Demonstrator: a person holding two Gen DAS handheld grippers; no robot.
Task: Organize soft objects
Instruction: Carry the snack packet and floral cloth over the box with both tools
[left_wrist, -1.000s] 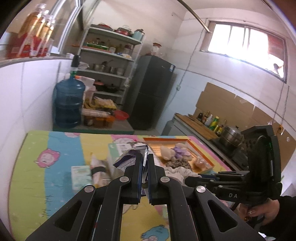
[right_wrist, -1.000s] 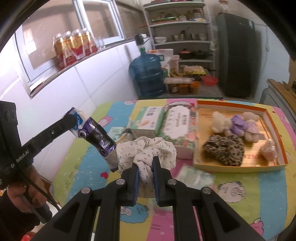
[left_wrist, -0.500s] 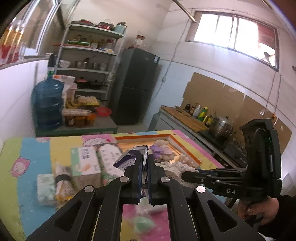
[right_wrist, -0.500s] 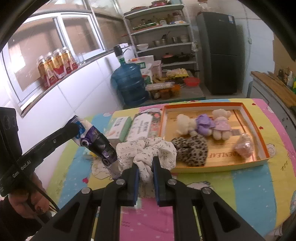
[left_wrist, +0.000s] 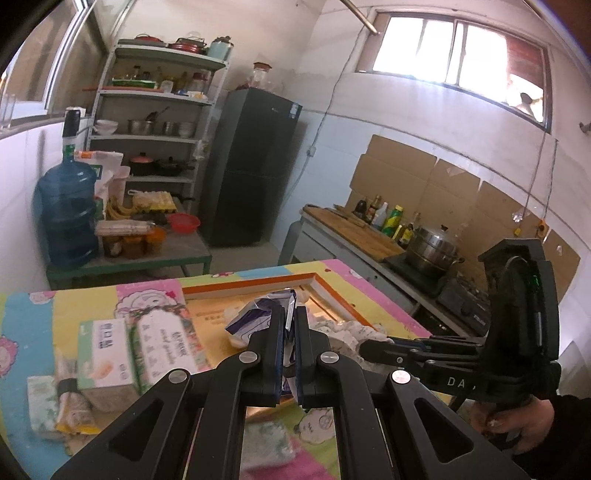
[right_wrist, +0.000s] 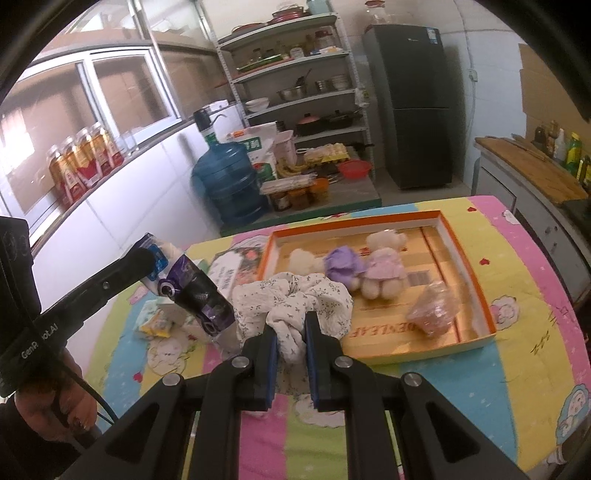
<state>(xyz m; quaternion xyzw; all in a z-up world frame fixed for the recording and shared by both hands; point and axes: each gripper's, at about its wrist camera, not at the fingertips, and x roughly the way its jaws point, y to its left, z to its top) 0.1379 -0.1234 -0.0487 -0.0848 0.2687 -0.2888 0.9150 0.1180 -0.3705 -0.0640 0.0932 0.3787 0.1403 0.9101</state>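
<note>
Right gripper (right_wrist: 290, 334) clamped on floral cloth (right_wrist: 295, 301); orange tray (right_wrist: 476, 295) lies ahead and right, long axis crosswise. Left gripper (left_wrist: 290, 332) pinches purple packet (left_wrist: 258, 314) (farther from tray, likely follows).

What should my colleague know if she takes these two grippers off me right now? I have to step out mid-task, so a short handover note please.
Left gripper: shut on a purple-and-white soft packet, held up off the table.
Right gripper: shut on a white floral cloth, also lifted, near the tray's front left corner.
Orange-rimmed tray: already holds three small plush toys and a clear wrapped bundle.
Left on the mat: tissue boxes and small packs beside the tray.
Next, probably: set both held items into the tray.
</note>
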